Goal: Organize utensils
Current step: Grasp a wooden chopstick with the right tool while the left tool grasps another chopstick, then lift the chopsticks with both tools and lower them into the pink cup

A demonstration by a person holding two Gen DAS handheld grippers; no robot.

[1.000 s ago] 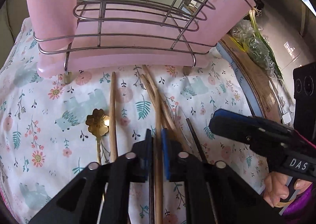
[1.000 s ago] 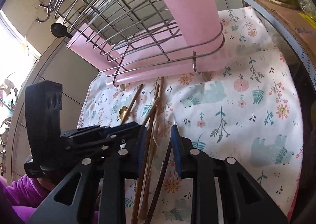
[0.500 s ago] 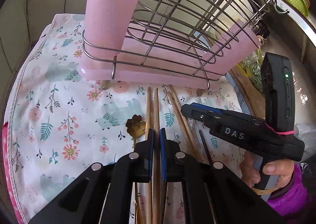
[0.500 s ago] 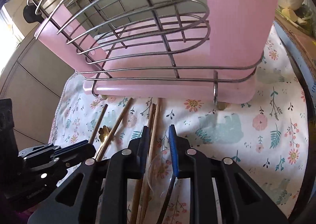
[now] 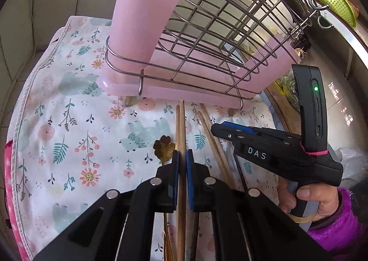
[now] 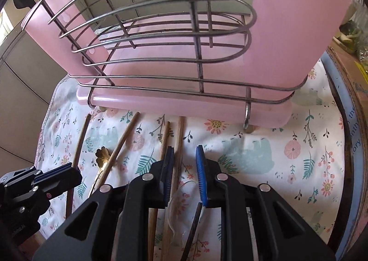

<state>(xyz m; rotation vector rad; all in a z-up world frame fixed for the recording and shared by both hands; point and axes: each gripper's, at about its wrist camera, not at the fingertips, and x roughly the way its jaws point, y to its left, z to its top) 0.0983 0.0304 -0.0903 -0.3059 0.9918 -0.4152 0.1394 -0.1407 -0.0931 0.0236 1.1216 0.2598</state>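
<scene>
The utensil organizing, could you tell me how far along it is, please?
Nothing visibly sits in the wire rack yet. The left gripper pinches one wooden chopstick; the right gripper straddles another pair. The gold spoon and other chopsticks remain on the floral cloth.

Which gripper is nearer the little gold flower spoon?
Left. The left gripper sits right beside the gold spoon, clamped on a wooden chopstick. The right gripper is farther off, past more chopsticks.

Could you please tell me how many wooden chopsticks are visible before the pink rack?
4 wooden chopsticks: one at far left by the left claw, one slanting past the gold spoon, two at the right claw. Others may be hidden.
</scene>
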